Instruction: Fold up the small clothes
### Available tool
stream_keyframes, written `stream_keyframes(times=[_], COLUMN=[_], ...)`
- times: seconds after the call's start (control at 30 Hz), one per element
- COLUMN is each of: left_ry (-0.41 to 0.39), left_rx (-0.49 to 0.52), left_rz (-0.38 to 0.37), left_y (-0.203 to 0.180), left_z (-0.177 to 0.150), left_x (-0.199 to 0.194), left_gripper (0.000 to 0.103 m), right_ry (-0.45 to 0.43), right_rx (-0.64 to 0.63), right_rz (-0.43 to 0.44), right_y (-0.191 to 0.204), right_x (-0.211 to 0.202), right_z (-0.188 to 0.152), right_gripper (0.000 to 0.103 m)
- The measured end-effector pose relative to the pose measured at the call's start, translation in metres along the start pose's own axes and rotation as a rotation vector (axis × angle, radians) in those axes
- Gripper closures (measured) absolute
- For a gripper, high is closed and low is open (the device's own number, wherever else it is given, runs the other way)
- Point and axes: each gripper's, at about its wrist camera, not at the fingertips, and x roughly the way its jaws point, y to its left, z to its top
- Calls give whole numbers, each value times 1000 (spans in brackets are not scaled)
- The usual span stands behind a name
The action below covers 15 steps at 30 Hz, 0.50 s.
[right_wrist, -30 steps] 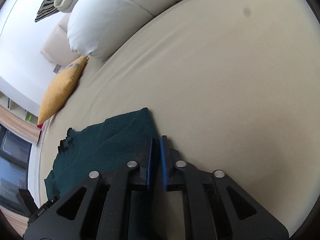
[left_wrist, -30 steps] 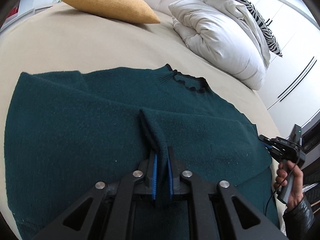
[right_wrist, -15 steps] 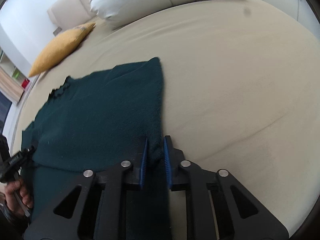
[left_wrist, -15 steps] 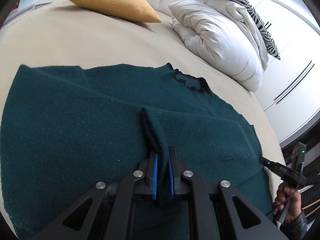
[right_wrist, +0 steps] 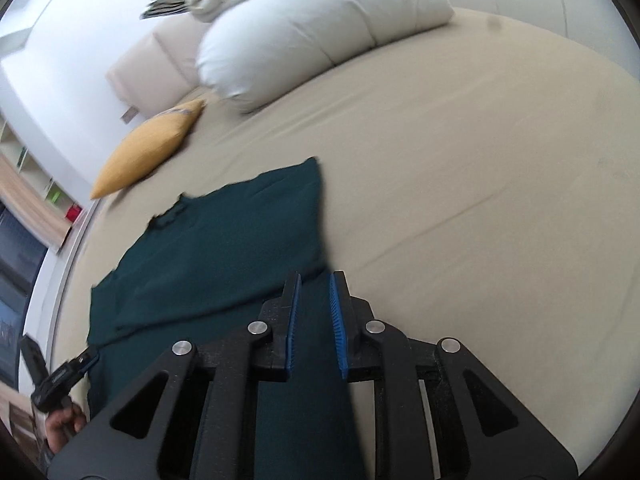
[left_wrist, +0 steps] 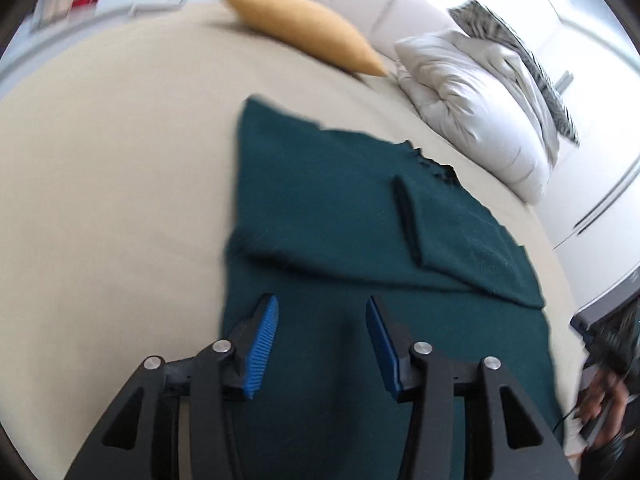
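Observation:
A dark green knit sweater (left_wrist: pixel 340 216) lies flat on the beige bed, both sleeves folded in over its body, one cuff (left_wrist: pixel 404 208) lying across the chest. My left gripper (left_wrist: pixel 320 312) is open and empty above the sweater's lower part. In the right wrist view the sweater (right_wrist: pixel 224 240) lies left of centre. My right gripper (right_wrist: pixel 314 292) stands slightly open over the sweater's right edge, green cloth between its pads, not pinched. The left gripper shows at that view's lower left (right_wrist: pixel 60 376).
A mustard cushion (left_wrist: pixel 304 28) and a white duvet (left_wrist: pixel 472 100) with a zebra pillow lie at the head of the bed. Bare beige sheet (right_wrist: pixel 480 200) spreads right of the sweater. White wardrobe doors stand at the far right.
My left gripper has let go of the sleeve, opened wide and pulled back to the left. My right gripper has opened a little and released the fabric.

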Motion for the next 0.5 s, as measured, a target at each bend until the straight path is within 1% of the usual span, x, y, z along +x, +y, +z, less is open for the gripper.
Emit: stream_keyframes(times=[0.03,0.07,0.1,0.13,0.17,0.23,0.27,0.3,0.33,0.37,0.4,0.43,0.5], left_ry=[-1,-1,-2,-1,1,7,12,16,21,18,13,20,68], left_rx=[-7,-6,-5,-3,-2,-7,-13,-17,-22,-24,-32,-40,-59], left_rz=[-3,2,5,10,16,20,15,13,16,12,1,-5,-30], left_y=[4,6,6,7,7,8,10,10,11,12,15,18,24], left_z=[-2,-2,-3,-4,-6,-8,-10,-13,-19,-25,-35,-44,-69], left_x=[-2,-4,-6,-7,-9,-16,-24,-32,-44,-53,-67,-75,-90], left_gripper=[61,62,62,62,64,65,64,60,44,32,28,23,23], right_ry=[6,18,43,72,90,145,156,160,157,148,142,134,137], right_rx=[-25,-41,-55,-65,-69,-58,-55,-54,-56,-59,-59,-60,-63], right_rz=[5,5,-8,-34,-45,-65,-73,-84,-88,-88,-83,-75,-54], right_y=[7,11,15,17,17,12,9,6,4,2,0,-2,-4], right_x=[-7,-9,-10,-10,-9,-11,-14,-19,-26,-35,-41,-49,-57], right_z=[-10,-17,-27,-38,-48,-69,-75,-83,-89,-95,-99,-104,-108], right_gripper=[83,79,71,69,70,69,69,67,63,53,48,41,39])
